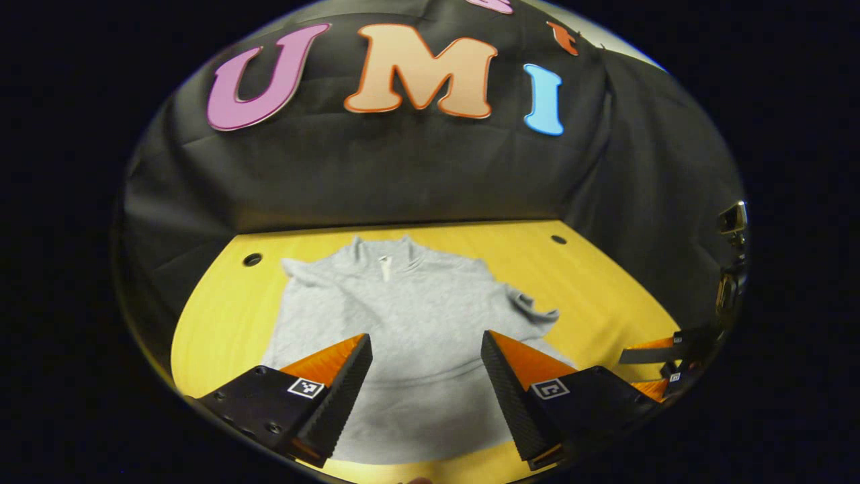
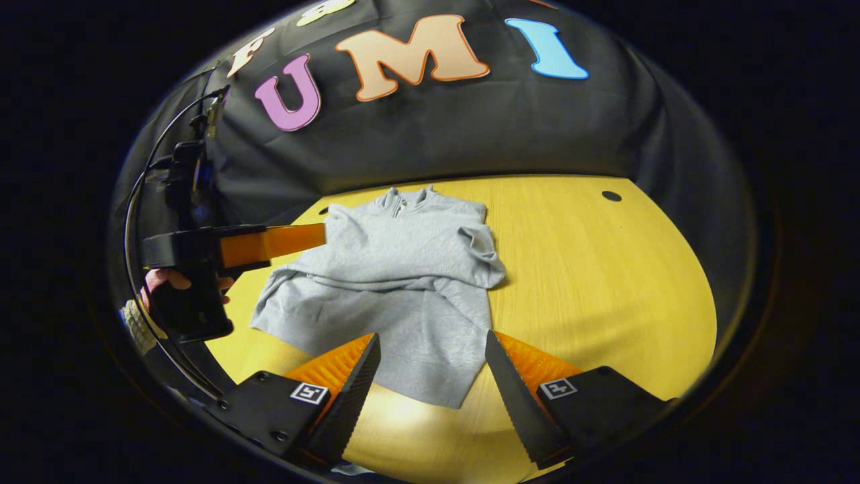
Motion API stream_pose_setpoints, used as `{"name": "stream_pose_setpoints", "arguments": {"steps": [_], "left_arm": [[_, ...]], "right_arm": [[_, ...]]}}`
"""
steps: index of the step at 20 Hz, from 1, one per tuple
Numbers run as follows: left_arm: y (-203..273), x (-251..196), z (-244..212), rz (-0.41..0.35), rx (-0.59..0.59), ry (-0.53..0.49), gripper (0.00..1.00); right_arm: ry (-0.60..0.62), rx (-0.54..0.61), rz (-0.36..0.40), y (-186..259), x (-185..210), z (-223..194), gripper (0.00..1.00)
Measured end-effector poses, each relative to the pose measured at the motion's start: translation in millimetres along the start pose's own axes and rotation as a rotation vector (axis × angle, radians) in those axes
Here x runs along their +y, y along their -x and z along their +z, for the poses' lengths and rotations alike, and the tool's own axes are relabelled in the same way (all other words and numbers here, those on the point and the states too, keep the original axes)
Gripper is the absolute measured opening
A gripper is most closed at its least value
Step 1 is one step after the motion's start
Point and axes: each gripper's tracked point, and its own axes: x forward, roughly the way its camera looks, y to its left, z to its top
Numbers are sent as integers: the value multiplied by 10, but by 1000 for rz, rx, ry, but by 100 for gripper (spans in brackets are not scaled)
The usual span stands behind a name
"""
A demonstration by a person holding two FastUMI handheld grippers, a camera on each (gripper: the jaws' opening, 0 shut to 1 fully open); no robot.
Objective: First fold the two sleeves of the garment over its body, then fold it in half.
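Yellow wood shows bare on every side of the grey garment (image 2: 396, 282), most widely on the right half of the bench (image 2: 605, 282) in the right gripper view, where one dark round hole (image 2: 611, 196) sits near the far edge. In the left gripper view two such holes (image 1: 252, 259) lie near the far edge, one off each shoulder of the garment, and the black cloth wall (image 1: 403, 175) rises straight from that edge.

The garment lies flat with its collar (image 1: 386, 259) toward the wall and its hem toward the near edge. Both sleeves are folded in across the body; the folded sleeve's bunched end (image 2: 485, 259) reaches the garment's right side.

The left claw (image 1: 426, 376) hangs above the lower body of the garment, fingers wide apart with grey cloth showing between them, holding nothing. The right claw (image 2: 431, 383) is likewise spread wide and empty, over the hem's near right corner and the bare wood just in front of it. In the right gripper view the left claw is beside the garment's left shoulder, held by a hand (image 2: 171, 282).
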Motion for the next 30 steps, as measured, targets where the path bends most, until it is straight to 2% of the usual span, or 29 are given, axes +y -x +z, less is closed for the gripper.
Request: {"name": "stream_pose_setpoints", "arguments": {"steps": [1, 2, 3, 4, 5, 6, 10, 11, 13, 14, 17, 19, 22, 23, 24, 25, 26, 27, 28, 29, 30], "left_arm": [[88, 177, -157, 40, 29, 5, 95], [159, 329, -293, 72, 44, 16, 95], [205, 429, -405, 96, 64, 34, 95], [258, 528, -535, 112, 85, 52, 95], [307, 617, -644, 128, 102, 64, 95], [373, 712, -770, 143, 122, 70, 95], [573, 1075, -1261, 196, 202, 71, 95], [623, 1141, -1378, 202, 226, 79, 95], [680, 1260, -1598, 218, 281, 102, 96], [658, 1288, -1673, 221, 298, 119, 96], [643, 1310, -1775, 214, 313, 150, 95], [623, 1308, -1755, 198, 307, 135, 96], [580, 1280, -1738, 169, 311, 115, 97], [571, 1277, -1735, 165, 314, 108, 96], [534, 1266, -1732, 159, 313, 104, 96], [521, 1268, -1727, 159, 313, 102, 94], [491, 1263, -1700, 162, 296, 111, 93], [470, 1274, -1677, 166, 287, 120, 85], [447, 1268, -1662, 171, 274, 128, 74], [423, 1255, -1663, 170, 270, 132, 63], [400, 1234, -1652, 164, 266, 137, 56]], "right_arm": [[11, 29, -9, -54, 4, -93, 98], [22, 60, -25, -97, -15, -201, 94], [30, 87, -33, -135, -19, -301, 98], [33, 110, -38, -171, -17, -393, 94], [35, 125, -41, -198, -17, -452, 94], [39, 140, -48, -234, -20, -500, 98], [41, 163, -101, -323, -78, -586, 98], [35, 168, -112, -350, -88, -600, 94], [24, 177, -135, -419, -107, -632, 94], [21, 183, -147, -424, -110, -645, 98], [30, 168, -179, -444, -114, -627, 98], [46, 170, -197, -441, -112, -642, 99], [39, 183, -204, -449, -99, -659, 91], [39, 186, -205, -454, -98, -662, 96], [39, 190, -206, -444, -103, -656, 96], [35, 194, -206, -444, -100, -657, 91], [36, 197, -200, -444, -86, -664, 91], [33, 199, -195, -461, -63, -670, 87], [33, 198, -188, -471, -35, -671, 77], [30, 202, -183, -486, -3, -670, 73], [27, 201, -174, -491, 21, -674, 62]]}}
